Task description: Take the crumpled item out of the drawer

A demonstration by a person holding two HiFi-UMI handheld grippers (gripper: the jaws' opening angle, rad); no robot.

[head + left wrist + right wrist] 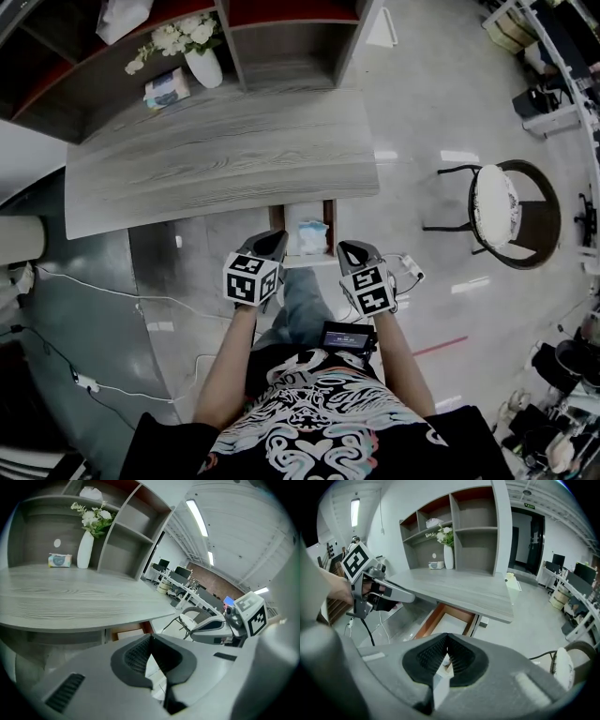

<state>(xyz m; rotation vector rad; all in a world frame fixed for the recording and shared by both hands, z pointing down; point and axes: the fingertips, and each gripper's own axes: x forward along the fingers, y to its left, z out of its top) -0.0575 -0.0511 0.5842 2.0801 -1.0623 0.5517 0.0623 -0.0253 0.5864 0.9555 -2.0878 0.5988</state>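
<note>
The crumpled item (312,236) is seen inside the open drawer (330,221), at the front edge of the desk (225,155). The left gripper (272,242) and the right gripper (354,251) are held beside the drawer's left and right walls, each clenched with nothing between its jaws.

Hides the rear of the drawer (292,217) under the surface (225,150); shows the crumpled item (312,236) only as a small pale blur.
</note>
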